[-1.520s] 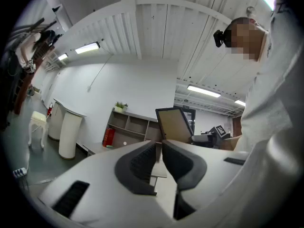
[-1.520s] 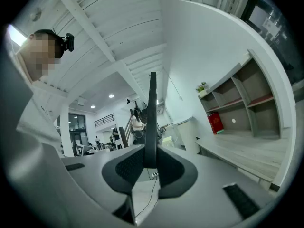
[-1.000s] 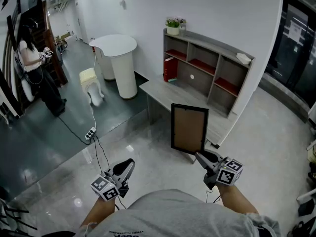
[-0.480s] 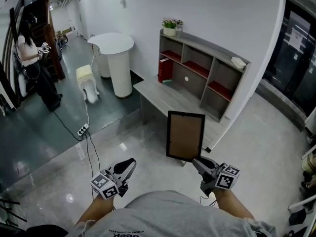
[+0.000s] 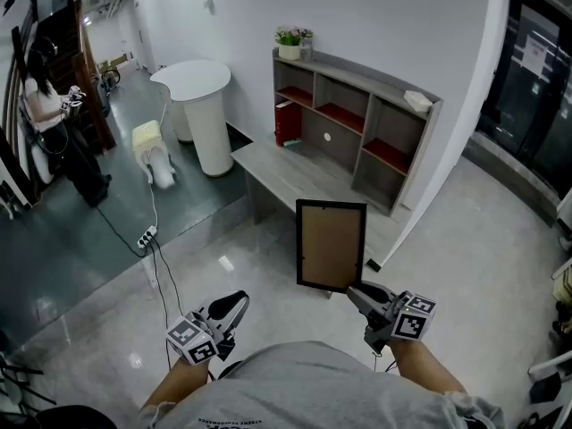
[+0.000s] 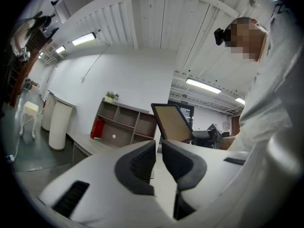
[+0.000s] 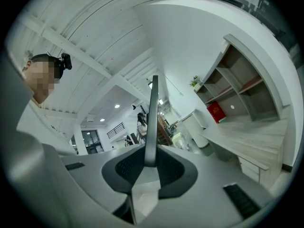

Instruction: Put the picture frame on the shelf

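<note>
One: Two grippers sit low in the head view. Which of them has the thing?

Two: The right gripper [image 5: 354,291]. In its own view the jaws are pinched on the bottom edge of the picture frame [image 7: 152,118], which is seen edge-on there and rises straight up from between the pads.

One: And the left gripper [image 5: 237,302]?

Two: It carries nothing. Its jaws are drawn all but together, with only a slit between the pads. It is held level beside the person's body, apart from the frame.

One: How does the frame stand?

Two: It stands upright with its long axis vertical and its brown backing towards the person. It is gripped near its lower right corner, so it rises above and just ahead of the right gripper, in the air over the pale floor [image 5: 268,266].

One: What lies beyond it?

Two: First comes a low grey bench [image 5: 295,172]. Then comes the shelf [image 5: 357,119], at the bench's far side against the white wall. It is roughly straight ahead of the frame and well apart from it, with its open compartments facing this way. A red book [image 5: 284,125] stands at its left end and a potted plant [image 5: 289,43] sits on top.

One: So what does the move turn on?

Two: I'd say on the right hand, which is the nearer one and already holds the frame. It should carry the frame forward and keep it upright. Whether the frame fits a compartment standing up, I can't tell from here.
</note>
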`<action>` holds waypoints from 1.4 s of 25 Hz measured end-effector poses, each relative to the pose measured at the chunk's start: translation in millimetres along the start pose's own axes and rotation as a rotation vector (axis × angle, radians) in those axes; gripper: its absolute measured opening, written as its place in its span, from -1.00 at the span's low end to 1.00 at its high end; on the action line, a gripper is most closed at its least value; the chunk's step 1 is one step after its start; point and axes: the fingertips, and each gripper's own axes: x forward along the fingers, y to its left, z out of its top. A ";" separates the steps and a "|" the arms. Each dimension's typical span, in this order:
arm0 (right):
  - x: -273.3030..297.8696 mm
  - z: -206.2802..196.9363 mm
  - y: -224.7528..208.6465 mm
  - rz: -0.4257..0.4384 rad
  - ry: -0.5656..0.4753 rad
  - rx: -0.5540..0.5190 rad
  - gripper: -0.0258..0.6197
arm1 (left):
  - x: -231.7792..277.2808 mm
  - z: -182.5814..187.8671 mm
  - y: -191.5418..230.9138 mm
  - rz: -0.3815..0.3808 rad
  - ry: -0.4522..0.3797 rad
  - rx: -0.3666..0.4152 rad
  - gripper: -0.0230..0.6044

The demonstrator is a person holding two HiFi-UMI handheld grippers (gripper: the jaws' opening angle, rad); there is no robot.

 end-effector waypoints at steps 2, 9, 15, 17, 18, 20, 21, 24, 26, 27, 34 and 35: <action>0.1 1.0 -5.6 0.003 -0.001 0.003 -0.70 | 7.5 -2.5 0.8 -0.006 0.010 -0.001 -0.78; 24.4 8.9 -33.8 -0.013 -0.009 0.018 -0.70 | 31.5 -4.5 35.2 -0.024 0.020 -0.017 -0.78; 81.7 16.4 -63.4 -0.042 -0.005 0.009 -0.70 | 51.9 -5.9 104.9 -0.064 0.027 -0.043 -0.78; 109.7 20.4 -76.9 -0.059 -0.013 0.006 -0.70 | 60.8 -1.4 138.6 -0.083 0.024 -0.048 -0.78; 124.9 22.9 -84.1 -0.069 -0.021 0.009 -0.70 | 65.7 2.1 156.5 -0.095 0.023 -0.051 -0.78; 158.1 28.8 -99.0 -0.088 -0.039 0.032 -0.70 | 76.0 12.3 193.4 -0.119 0.023 -0.054 -0.78; 176.2 32.3 -105.7 -0.096 -0.048 0.046 -0.70 | 80.5 19.4 212.0 -0.132 0.025 -0.051 -0.78; 231.7 46.8 -122.0 -0.112 -0.071 0.069 -0.70 | 90.4 44.2 266.8 -0.171 0.027 -0.034 -0.78; 266.7 58.3 -131.0 -0.117 -0.087 0.080 -0.70 | 94.8 58.8 302.4 -0.184 0.026 -0.026 -0.78; 283.3 63.6 -135.3 -0.117 -0.093 0.087 -0.70 | 96.3 65.0 319.6 -0.186 0.023 -0.025 -0.78; 371.6 90.9 -167.6 -0.118 -0.121 0.133 -0.70 | 102.2 83.2 412.9 -0.191 0.018 -0.040 -0.78; 380.7 93.9 -173.0 -0.118 -0.127 0.143 -0.70 | 102.4 84.5 424.2 -0.189 0.018 -0.042 -0.78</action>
